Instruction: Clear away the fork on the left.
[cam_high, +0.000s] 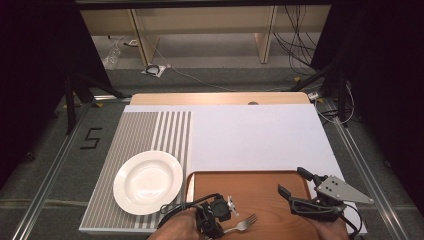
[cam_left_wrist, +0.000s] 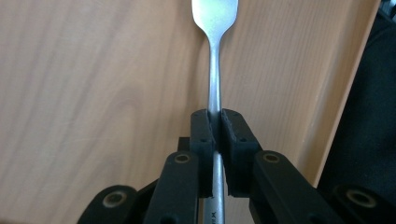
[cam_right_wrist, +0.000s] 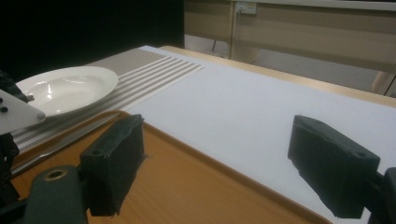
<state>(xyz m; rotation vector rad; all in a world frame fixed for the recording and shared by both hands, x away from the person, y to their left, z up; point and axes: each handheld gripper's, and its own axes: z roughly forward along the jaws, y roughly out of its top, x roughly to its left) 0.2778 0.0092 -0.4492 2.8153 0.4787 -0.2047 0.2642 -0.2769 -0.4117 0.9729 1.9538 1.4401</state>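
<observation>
left fingers (cam_left_wrist: 215, 135) clenched on fork (cam_left_wrist: 214, 70) handle, tines pointing straight ahead over tray (cam_high: 260, 187); plate (cam_high: 148, 181) lies to its left, right fingers (cam_right_wrist: 229, 163) released.

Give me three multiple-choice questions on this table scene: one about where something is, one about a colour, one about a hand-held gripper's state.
1. Where does the white plate sit?
A. on the striped mat
B. on the wooden tray
C. on the floor

2. What colour is the fork?
A. black
B. silver
C. red

3. How is the right hand-held gripper?
A. shut on the plate
B. shut on the fork
C. open, holding nothing

Answers: 1 A, stripes show around the plate. 2 B, bare metal shines. 3 C, its jaws stand wide apart above the tray.
</observation>
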